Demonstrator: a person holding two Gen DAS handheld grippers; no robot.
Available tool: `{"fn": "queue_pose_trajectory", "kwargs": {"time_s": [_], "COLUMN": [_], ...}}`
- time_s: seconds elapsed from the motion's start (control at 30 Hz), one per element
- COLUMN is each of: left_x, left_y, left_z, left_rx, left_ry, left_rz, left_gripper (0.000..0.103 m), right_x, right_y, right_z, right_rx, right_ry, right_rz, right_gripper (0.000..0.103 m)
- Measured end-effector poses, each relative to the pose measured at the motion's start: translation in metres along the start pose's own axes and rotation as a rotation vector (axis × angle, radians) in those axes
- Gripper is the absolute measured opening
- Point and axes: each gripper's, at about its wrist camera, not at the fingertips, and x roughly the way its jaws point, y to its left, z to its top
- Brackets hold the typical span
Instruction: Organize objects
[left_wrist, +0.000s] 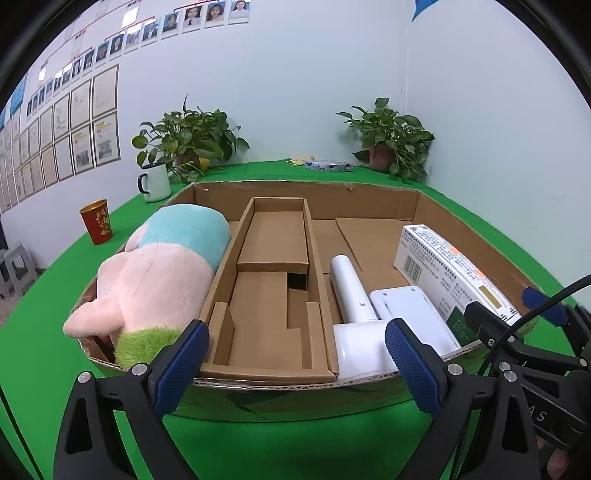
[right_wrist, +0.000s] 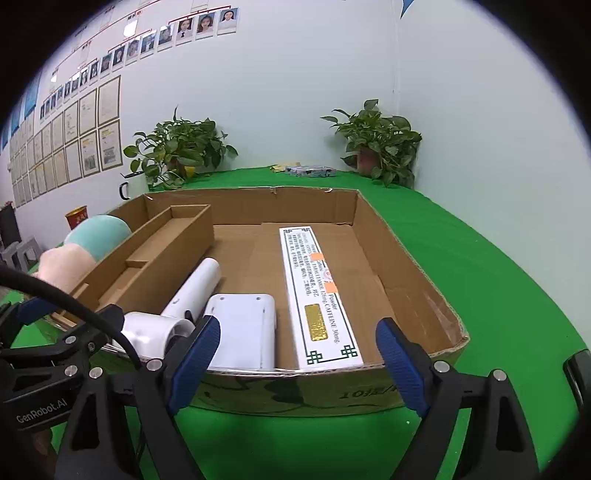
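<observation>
Matt corrugated cardboard tray (left_wrist: 373, 201) — fuzzy plush toy (left_wrist: 159, 273), glossy white plastic dryer (right_wrist: 192, 291), green cloth table cover (right_wrist: 498, 280).

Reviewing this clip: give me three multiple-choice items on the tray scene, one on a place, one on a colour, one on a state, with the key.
1. Where does the plush toy lie in the cardboard tray?
A. left end
B. middle insert
C. right end

2. What colour is the hair dryer?
A. red
B. white
C. black

3. What does the right gripper hold?
A. the medicine box
B. the hair dryer
C. nothing

Key: 1 A, it lies left of the insert; 2 B, body and handle are white; 3 C, the jaws stand wide with nothing between the pads.
</observation>
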Motion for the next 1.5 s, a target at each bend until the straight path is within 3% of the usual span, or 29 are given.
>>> {"fn": "queue_pose_trajectory", "kwargs": {"time_s": [0.43, 1.5], "left_x": [0.0061, 0.0081], "left_y": [-0.0033, -0.0042], "left_z": [-0.0023, -0.002], "left_rx": [0.036, 0.039], "left_ry": [0.001, 0.003], "left_rz": [0.019, 0.019], "left_gripper": [0.102, 0.102], "right_x": [0.0011, 0.0014], "right_y": [-0.0031, -0.0026], "right_z": [-0.0036, -0.004], "right_rx": [-0.021, -0.021], "right_ry": [-0.005, -0.003], "right_rz": [-0.021, -0.028], "right_gripper": [0.088, 0.089]}}
